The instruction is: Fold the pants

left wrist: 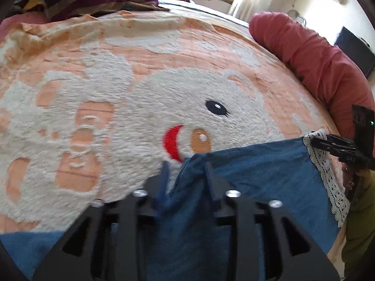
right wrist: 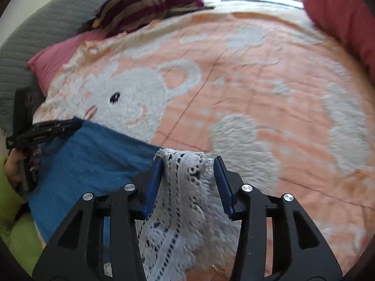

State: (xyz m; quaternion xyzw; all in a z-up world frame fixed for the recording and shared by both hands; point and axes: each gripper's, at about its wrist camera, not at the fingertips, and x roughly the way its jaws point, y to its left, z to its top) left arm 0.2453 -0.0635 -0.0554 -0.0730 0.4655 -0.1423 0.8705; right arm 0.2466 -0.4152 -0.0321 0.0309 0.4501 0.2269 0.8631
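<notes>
Left gripper [left wrist: 186,171] has a bunched corner of the blue pants [left wrist: 253,175] between its fingers, though a gap shows beside the cloth, so a firm pinch I cannot confirm. Right gripper [right wrist: 187,166] straddles the white lace trim [right wrist: 185,187], jaws parted, pads apparently not pressing. The pants' top edge stretches between the two tools, hanging over the peach rabbit blanket [right wrist: 234,75] (red bolster [left wrist: 316,61] well off to the side). This looks like the grasp stage of a fold; next, both need a sure bite before carrying the edge over.
</notes>
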